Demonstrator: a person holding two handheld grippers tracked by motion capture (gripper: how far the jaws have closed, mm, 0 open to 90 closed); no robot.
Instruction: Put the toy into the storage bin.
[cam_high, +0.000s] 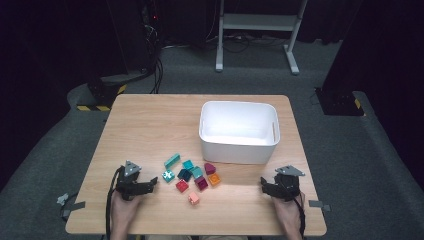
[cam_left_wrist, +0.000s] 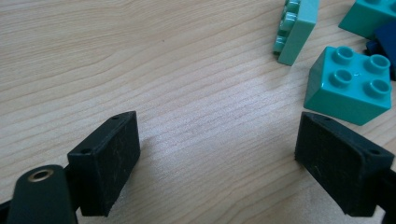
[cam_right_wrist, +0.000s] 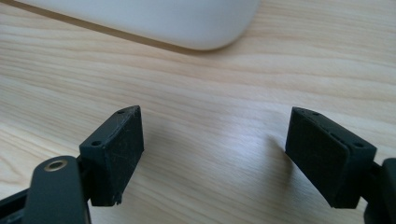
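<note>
A cluster of several toy bricks (cam_high: 192, 175) in teal, red, magenta, orange and pink lies on the wooden table (cam_high: 150, 125), in front of an empty white bin (cam_high: 239, 131). My left gripper (cam_high: 150, 185) rests on the table left of the bricks, open, nothing between its jaws. In the left gripper view a square teal studded brick (cam_left_wrist: 350, 84) sits just beyond the right jaw, with a light teal brick (cam_left_wrist: 296, 28) on its side behind it. My right gripper (cam_high: 265, 186) rests at the right, open and empty, its view facing the bin's (cam_right_wrist: 154, 18) rounded corner.
A pink brick (cam_high: 194, 198) lies apart, nearest the table's front edge. Dark floor, cables and a metal frame stand (cam_high: 260, 30) lie beyond the table's far edge. Bare wood spreads across the left half of the table.
</note>
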